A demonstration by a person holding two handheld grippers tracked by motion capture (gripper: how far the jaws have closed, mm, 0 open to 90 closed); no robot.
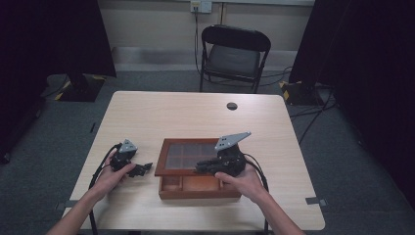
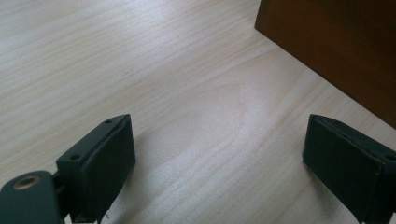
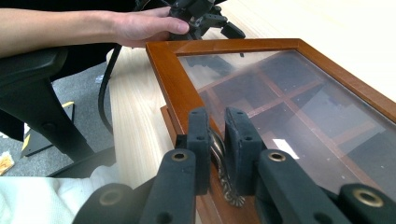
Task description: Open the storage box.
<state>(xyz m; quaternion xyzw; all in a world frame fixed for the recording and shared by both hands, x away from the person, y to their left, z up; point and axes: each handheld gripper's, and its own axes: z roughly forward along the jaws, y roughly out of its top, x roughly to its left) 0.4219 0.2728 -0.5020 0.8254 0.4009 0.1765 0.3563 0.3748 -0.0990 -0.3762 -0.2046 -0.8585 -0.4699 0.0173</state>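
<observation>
The right hand-held gripper (image 1: 203,166) is closed on a small ornate metal handle (image 3: 219,156) at the near edge of the glass lid (image 1: 188,155) of a wooden box (image 1: 198,188), its jaws pinching the handle from both sides. The lid is raised off the box at that edge, and divided compartments show below the glass. The box lies on the pale wood-grain worktop (image 1: 171,112), directly under and ahead of this hand-held gripper.

The left hand-held gripper (image 1: 145,168) rests low over the worktop just left of the box, jaws spread wide with nothing between them; in its own view one dark wooden wall of the box stands just beyond its right jaw.

Farther across the worktop from both hand-held grippers, a round dark cable hole (image 1: 232,105) sits near the far edge. Beyond that edge stands a black folding chair (image 1: 234,55) on grey carpet (image 1: 156,81). Cables run along the floor to the right of the chair, and a wall socket (image 1: 200,6) sits above it. Black curtains (image 1: 54,36) hang at both sides of the room.
</observation>
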